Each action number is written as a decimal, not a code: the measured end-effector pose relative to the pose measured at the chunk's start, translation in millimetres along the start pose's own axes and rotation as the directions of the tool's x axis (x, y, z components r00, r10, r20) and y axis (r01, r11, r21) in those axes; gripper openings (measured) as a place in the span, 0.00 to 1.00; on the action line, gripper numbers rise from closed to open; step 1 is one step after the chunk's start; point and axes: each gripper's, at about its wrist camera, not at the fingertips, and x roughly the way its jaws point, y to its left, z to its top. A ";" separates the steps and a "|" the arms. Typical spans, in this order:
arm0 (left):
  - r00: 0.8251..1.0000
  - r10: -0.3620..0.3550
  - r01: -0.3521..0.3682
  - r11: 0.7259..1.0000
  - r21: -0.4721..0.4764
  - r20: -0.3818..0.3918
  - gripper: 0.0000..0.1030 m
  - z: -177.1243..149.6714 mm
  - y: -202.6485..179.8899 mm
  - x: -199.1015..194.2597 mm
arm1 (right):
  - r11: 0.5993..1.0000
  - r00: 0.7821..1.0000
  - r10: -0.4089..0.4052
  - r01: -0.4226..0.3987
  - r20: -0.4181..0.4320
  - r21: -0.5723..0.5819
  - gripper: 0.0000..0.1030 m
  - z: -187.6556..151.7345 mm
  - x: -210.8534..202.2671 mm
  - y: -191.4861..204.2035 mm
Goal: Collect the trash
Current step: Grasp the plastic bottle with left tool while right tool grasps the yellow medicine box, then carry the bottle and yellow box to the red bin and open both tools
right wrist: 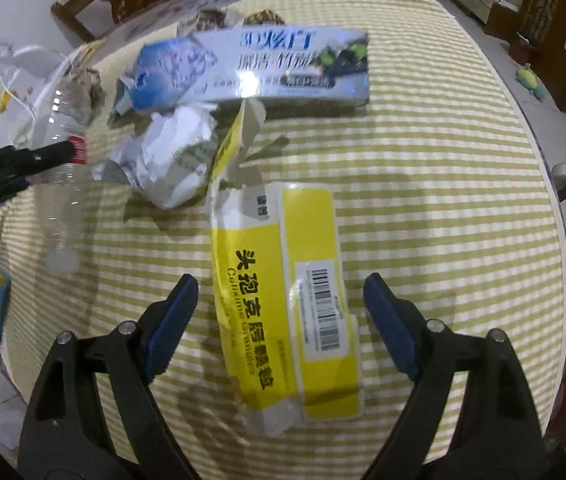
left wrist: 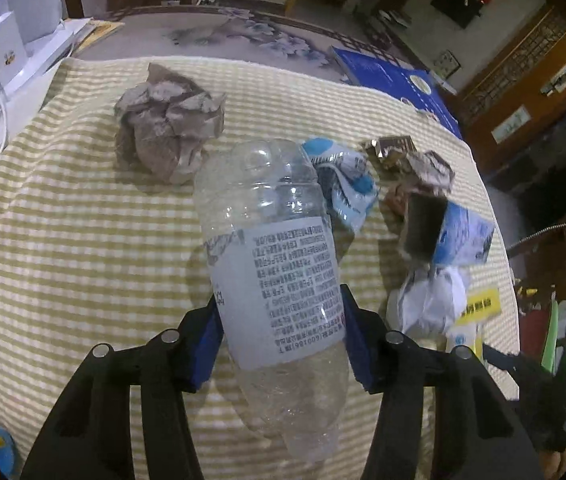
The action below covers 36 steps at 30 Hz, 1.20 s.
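On striped tablecloth [right wrist: 423, 200] atop round table [left wrist: 187, 32], dim wood-furnished room beyond.

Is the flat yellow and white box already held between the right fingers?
No, the flat yellow and white box lies between spread fingers.

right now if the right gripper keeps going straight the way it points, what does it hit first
Most likely the yellow box, lying flat on the striped cloth. The right gripper is open with the box framed between its fingers, neither touching yet; the gap is hard to judge.

1 plastic bottle [left wrist: 275, 264], 2 cardboard boxes [right wrist: 287, 304] (1 yellow, 1 blue), 2 paper wads [left wrist: 171, 128].
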 end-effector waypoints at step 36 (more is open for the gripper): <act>0.988 -0.134 0.115 0.970 0.216 0.078 0.49 -55.3 -98.3 -65.2 | 0.994 0.938 -0.064 0.028 0.340 0.109 0.57 -48.5 -136.7 -12.5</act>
